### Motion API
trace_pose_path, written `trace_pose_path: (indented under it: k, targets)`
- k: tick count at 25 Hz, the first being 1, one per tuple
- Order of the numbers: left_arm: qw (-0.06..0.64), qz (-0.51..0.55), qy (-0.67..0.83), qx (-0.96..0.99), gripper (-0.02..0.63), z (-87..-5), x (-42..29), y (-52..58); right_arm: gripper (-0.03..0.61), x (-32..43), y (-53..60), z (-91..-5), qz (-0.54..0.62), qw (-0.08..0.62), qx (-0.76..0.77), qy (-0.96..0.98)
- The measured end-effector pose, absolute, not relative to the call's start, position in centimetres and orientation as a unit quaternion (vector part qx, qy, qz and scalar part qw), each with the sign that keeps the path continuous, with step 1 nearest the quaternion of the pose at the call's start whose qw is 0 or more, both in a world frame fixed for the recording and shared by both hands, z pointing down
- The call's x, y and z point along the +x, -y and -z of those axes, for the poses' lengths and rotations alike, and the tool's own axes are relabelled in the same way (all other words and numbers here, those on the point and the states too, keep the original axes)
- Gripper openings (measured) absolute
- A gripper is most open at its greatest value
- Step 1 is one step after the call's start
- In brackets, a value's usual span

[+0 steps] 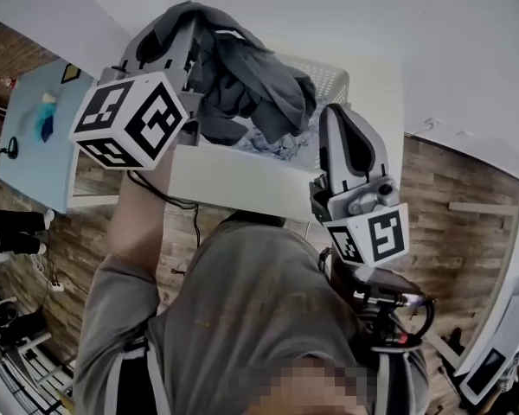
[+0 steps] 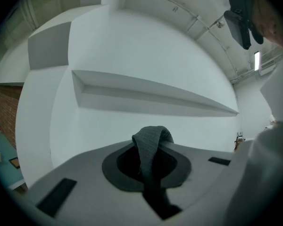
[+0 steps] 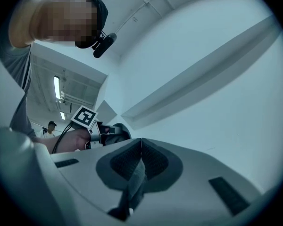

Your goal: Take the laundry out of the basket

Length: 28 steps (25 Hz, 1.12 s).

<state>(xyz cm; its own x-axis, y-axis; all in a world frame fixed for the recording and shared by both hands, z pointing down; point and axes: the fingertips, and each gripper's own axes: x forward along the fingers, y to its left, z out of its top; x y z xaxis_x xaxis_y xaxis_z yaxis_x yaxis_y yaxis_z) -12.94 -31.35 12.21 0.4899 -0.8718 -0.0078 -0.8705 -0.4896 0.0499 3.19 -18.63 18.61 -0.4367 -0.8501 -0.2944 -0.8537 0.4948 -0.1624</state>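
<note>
Jaws of the left gripper (image 2: 150, 145) pinch a dark grey knit garment (image 1: 242, 85) over the white perforated plastic basket (image 1: 330, 74); the right gripper (image 3: 140, 144) clamps another fold of it.

Head view: steeply down, basket (image 1: 329, 76) upper centre. Gripper views: close behind own jaws, facing wall (image 2: 132, 55); right view catches left gripper (image 3: 117, 132) mid-left.

No readable text, label or number anywhere.
</note>
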Motion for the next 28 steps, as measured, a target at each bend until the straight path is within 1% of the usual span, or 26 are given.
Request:
trace_pose_path:
  k: [4,15,22,28]
  targets:
    - [0.009,0.040,0.513,0.858,0.029,-9.4,-14.9,30.8,0.008,2.3,18.2,-18.4,-0.008,0.167,-0.493,-0.854]
    - [-0.072,0.086,0.539,0.835,0.028,-0.6,-21.8,24.8,0.008,-0.1,15.7,-17.8,-0.022,0.161,-0.497,-0.852]
    - [-0.089,0.091,0.560,0.818,0.028,1.6,-25.5,19.3,0.008,-1.7,11.7,-17.2,-0.025,0.158,-0.491,-0.857]
    - [-0.092,0.097,0.574,0.808,0.026,1.0,-28.3,14.6,0.008,-3.1,8.5,-17.9,-0.020,0.144,-0.489,-0.860]
